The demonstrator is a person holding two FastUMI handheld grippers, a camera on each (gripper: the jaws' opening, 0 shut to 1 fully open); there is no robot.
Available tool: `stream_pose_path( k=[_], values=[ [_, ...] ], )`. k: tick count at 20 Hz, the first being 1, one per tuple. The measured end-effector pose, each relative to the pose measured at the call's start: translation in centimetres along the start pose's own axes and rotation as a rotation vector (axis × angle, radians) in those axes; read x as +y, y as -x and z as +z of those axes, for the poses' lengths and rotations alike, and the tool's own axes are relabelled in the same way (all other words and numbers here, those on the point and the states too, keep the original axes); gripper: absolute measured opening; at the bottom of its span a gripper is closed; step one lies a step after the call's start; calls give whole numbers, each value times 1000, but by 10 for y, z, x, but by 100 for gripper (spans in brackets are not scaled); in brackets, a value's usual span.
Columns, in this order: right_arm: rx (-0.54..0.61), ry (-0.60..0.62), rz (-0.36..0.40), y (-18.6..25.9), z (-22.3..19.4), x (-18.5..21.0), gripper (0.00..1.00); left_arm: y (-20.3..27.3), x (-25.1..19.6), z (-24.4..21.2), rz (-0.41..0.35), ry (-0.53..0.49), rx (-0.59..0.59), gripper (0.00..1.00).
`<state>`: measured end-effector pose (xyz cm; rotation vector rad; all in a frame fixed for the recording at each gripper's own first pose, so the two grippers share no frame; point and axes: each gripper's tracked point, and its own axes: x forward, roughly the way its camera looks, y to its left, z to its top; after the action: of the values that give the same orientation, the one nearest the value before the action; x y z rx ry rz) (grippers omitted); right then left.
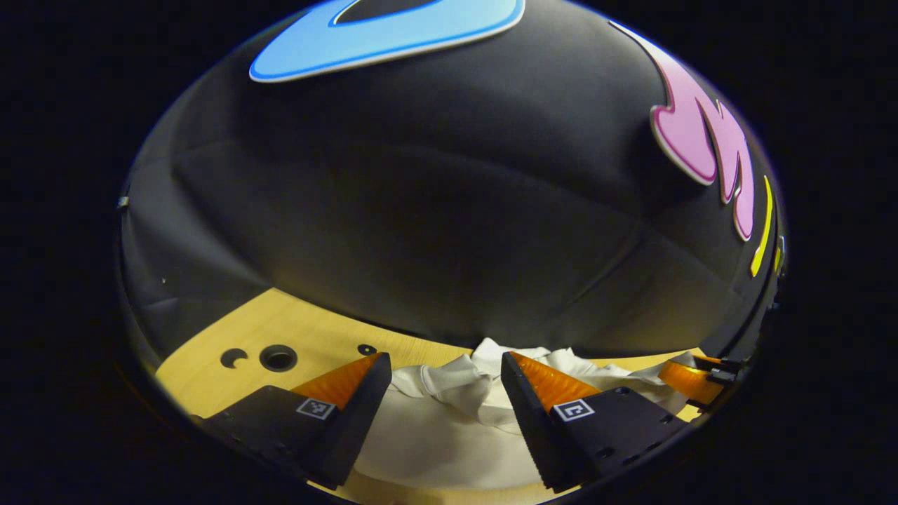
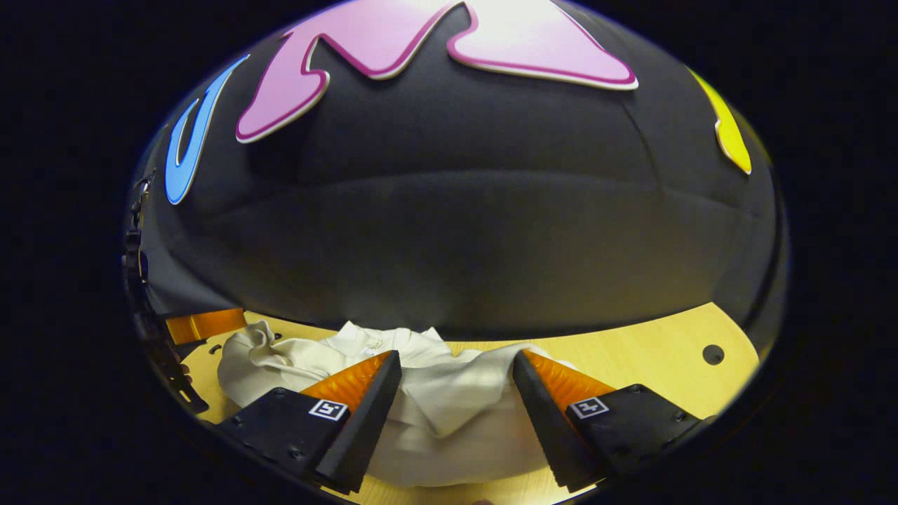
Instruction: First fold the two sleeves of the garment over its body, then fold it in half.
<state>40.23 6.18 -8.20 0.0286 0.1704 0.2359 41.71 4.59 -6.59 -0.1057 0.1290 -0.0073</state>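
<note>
Garment, white and crumpled, lay in a heap on the table, near the table's far edge below the black cloth wall. In the left gripper view, it sat between and beyond the fingers of the left gripper, whose jaws stood wide apart with nothing pressed between them; folds of cloth bunched up near the fingertips. Whether the fingers touched the cloth could not be told. Three round holes marked the table to the left of the garment. At the right edge of that view, the right gripper showed just beside the heap.

In the right gripper view, the garment again lay between the spread fingers of the right gripper, jaws open and gripping nothing. A rumpled lump of cloth rose at the left end of the heap. The left gripper showed at the left edge, near that lump. One hole sat in the table well to the right.
</note>
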Motion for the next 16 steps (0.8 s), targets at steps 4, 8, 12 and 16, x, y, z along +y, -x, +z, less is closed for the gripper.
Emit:
stream_pose_path(
  k=[4, 8, 12, 16],
  values=[
    [-24, -16, -21, 50, 29, -7, 99, 67, -7, 49, -5, -8, -74, 97],
    [-29, -4, -24, 116, 44, 1, 99, 143, -21, 64, -30, 45, -127, 97],
    [-77, 43, -72, 192, 67, 0, 99, 221, -38, 67, -61, -8, -144, 97],
    [-98, 55, -102, 268, 80, 2, 99, 297, -61, 70, -134, 8, -157, 96]
  ],
)
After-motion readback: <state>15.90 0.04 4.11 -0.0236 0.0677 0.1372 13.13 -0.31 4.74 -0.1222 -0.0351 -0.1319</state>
